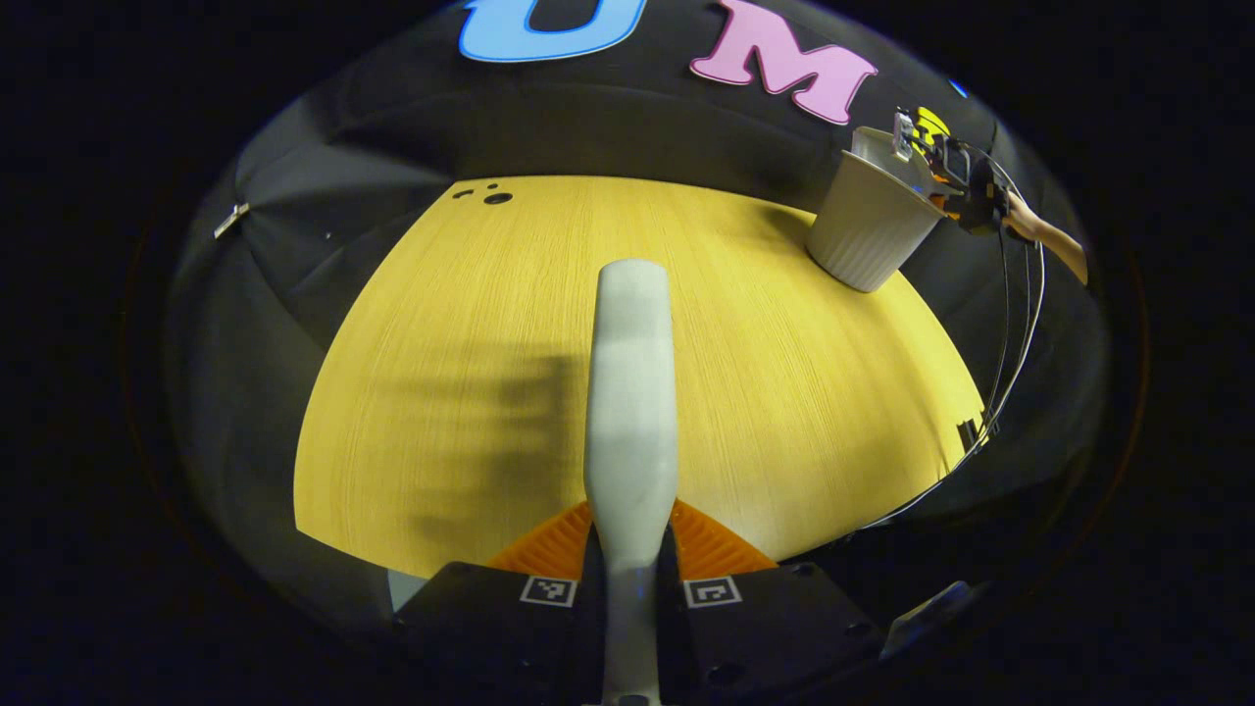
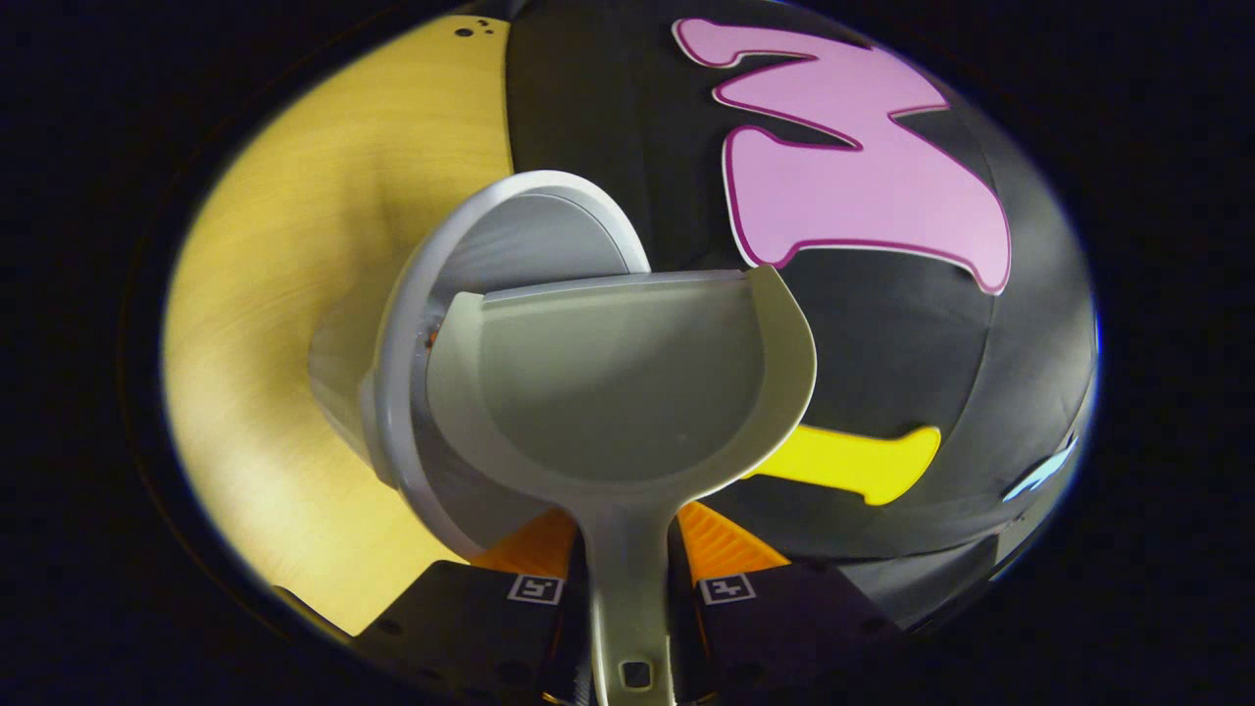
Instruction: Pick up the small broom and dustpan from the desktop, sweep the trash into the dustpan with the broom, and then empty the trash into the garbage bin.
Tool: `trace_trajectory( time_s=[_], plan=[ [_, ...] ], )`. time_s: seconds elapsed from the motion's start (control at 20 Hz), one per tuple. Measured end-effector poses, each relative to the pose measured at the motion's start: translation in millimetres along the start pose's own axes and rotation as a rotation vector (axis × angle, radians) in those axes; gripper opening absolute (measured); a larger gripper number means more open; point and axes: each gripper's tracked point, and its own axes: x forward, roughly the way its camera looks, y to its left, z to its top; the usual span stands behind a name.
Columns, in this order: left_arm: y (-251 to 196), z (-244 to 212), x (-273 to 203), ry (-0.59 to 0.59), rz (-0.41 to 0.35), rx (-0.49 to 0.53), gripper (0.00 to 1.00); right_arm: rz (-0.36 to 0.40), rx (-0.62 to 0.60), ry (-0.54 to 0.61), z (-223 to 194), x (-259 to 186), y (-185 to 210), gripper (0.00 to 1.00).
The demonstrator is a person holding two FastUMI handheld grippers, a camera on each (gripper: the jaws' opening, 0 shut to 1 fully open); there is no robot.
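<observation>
Dustpan [image 2: 627, 392] juts straight ahead of the right gripper [image 2: 629, 564], whose two fingers clamp its handle, the scoop tipped over the open mouth of the garbage bin [image 2: 412, 392]. The bin stands at the far right corner of the desktop [image 1: 471, 324]. The left gripper [image 1: 629, 559] is closed on the broom [image 1: 630, 392], well apart from the bin.
</observation>
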Motion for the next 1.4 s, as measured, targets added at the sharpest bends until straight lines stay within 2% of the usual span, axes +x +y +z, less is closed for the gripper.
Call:
trace_trajectory(
  time_s=[0.15, 0.4, 0.45, 0.55, 0.8, 0.9, 1.05, 1.35, 1.4],
  plan=[
    [-4.7, 17.4, -0.3, -0.064, 0.028, 0.053, 0.26, 0.055, 0.179, 0.018, -10.0, 0.2, -3.2, 0.35],
    [-6.9, 39.2, 1.2, -0.113, 0.039, 0.004, 0.25, 0.138, 0.5, 0.031, -0.7, 0.6, -2.2, 0.35],
    [-7.1, 41.2, 2.2, -0.112, 0.04, -0.003, 0.26, 0.162, 0.575, 0.03, 0.8, -0.1, -1.7, 0.38],
    [-9.6, 46.5, 3.9, -0.114, 0.032, -0.015, 0.26, 0.197, 0.729, 0.02, 8.3, -0.9, -4.0, 0.33],
    [-20.8, 47.7, 11.0, -0.103, 0.0, -0.057, 0.26, 0.273, 1.022, -0.026, 27.7, -4.9, -8.0, 0.38],
    [-26.8, 44.4, 15.2, -0.095, -0.016, -0.089, 0.26, 0.328, 1.133, -0.073, 45.9, -13.9, -5.5, 0.35],
    [-31.5, 35.9, 18.9, -0.086, -0.027, -0.118, 0.26, 0.388, 1.218, -0.133, 70.3, -38.0, 0.8, 0.35],
    [-25.8, 13.8, 18.7, -0.076, 0.002, -0.16, 0.26, 0.536, 1.224, -0.198, 109.9, -107.8, 49.8, 0.32],
    [-22.7, 9.7, 17.9, -0.072, 0.01, -0.165, 0.24, 0.557, 1.219, -0.208, 116.1, -118.8, 58.7, 0.35]
  ],
)
